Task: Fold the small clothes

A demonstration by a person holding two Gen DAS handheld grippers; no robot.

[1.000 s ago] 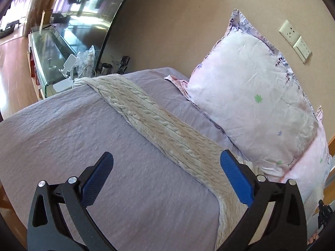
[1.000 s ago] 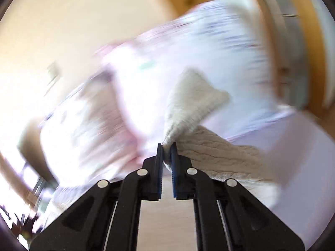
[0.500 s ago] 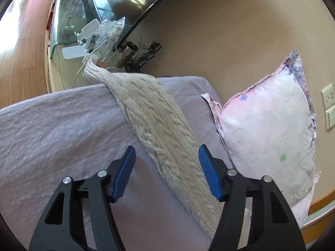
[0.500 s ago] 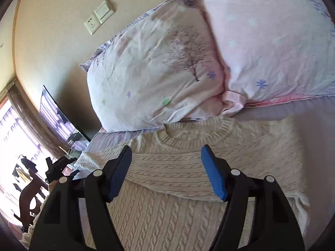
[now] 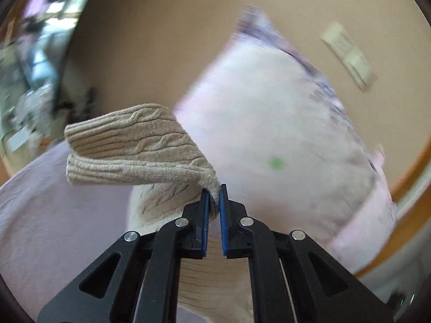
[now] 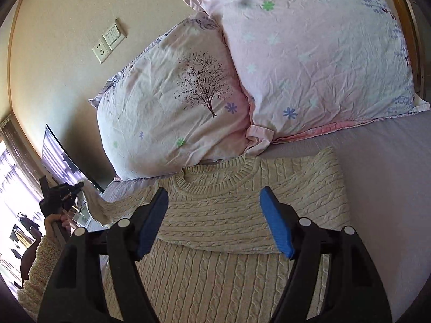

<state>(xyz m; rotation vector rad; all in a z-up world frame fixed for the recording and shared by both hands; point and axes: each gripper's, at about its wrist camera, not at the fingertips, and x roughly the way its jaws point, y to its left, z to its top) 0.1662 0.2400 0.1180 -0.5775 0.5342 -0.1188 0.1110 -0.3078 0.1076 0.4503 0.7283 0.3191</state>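
We see the bed (image 6: 390, 188) under its pale lilac sheet, with two pillows leaning on the wall at its head: a pink one (image 6: 309, 53) with small flowers and, beside it and partly under it, a paler one (image 6: 167, 102) printed with a tree. The cream cable-knit sweater (image 6: 229, 215) lies flat on the sheet just below the pillows, neckline toward them, one side folded across the body. Its left sleeve (image 5: 140, 145) is lifted off the bed and hangs doubled over in the air, cuff end pointing away from the pillow.

Our right gripper (image 6: 214, 220) hovers above the sweater's chest with its blue fingers spread wide, holding nothing. Our left gripper (image 5: 214, 199) has its fingers pressed together, pinching the sleeve fabric at their tips; that view is blurred. On the wall above the pillows sits a socket and switch plate (image 6: 109, 40).
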